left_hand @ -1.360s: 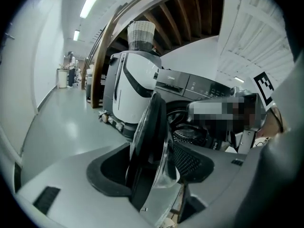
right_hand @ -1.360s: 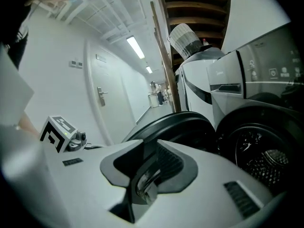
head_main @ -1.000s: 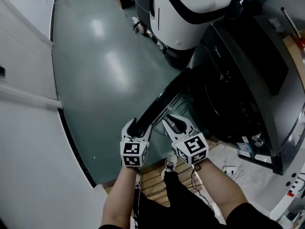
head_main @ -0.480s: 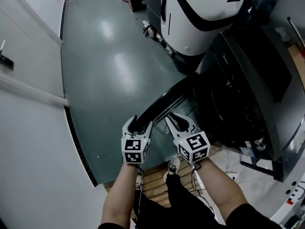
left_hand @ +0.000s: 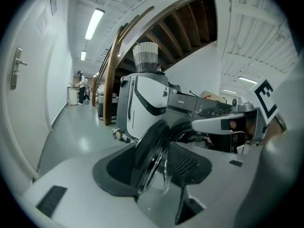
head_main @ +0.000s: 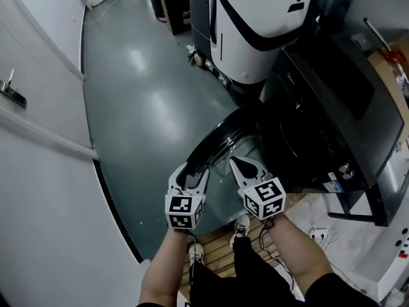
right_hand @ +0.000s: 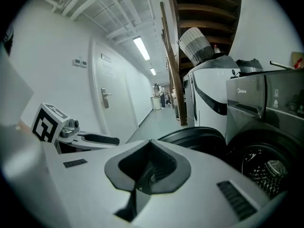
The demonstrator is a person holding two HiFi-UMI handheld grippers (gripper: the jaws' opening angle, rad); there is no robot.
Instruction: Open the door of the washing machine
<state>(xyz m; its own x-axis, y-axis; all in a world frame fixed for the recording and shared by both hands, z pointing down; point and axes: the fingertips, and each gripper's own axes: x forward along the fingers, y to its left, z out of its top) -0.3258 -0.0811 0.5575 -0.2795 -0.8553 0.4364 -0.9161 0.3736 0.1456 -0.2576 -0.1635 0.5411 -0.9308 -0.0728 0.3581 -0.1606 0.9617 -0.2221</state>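
The dark washing machine (head_main: 332,107) stands at the right with its round glass door (head_main: 220,136) swung wide open toward me. My left gripper (head_main: 190,173) is at the door's near rim; its jaws stand wide and are closing, and the door (left_hand: 149,146) shows edge-on between them without the pads pressing it. My right gripper (head_main: 236,162) is just right of the door, shut with nothing in it. In the right gripper view the shut jaws (right_hand: 148,167) point past the door (right_hand: 194,137) toward the drum (right_hand: 263,170).
A tall white machine with black trim (head_main: 255,18) stands behind the washer. A white wall with a door handle (head_main: 13,88) runs along the left. Grey-green floor (head_main: 140,107) lies ahead. My feet stand on wooden slats (head_main: 217,251).
The right gripper's jaws have closed from part-open to shut. Both grippers have drawn back a little from the door; the left one no longer reaches as far over the rim.
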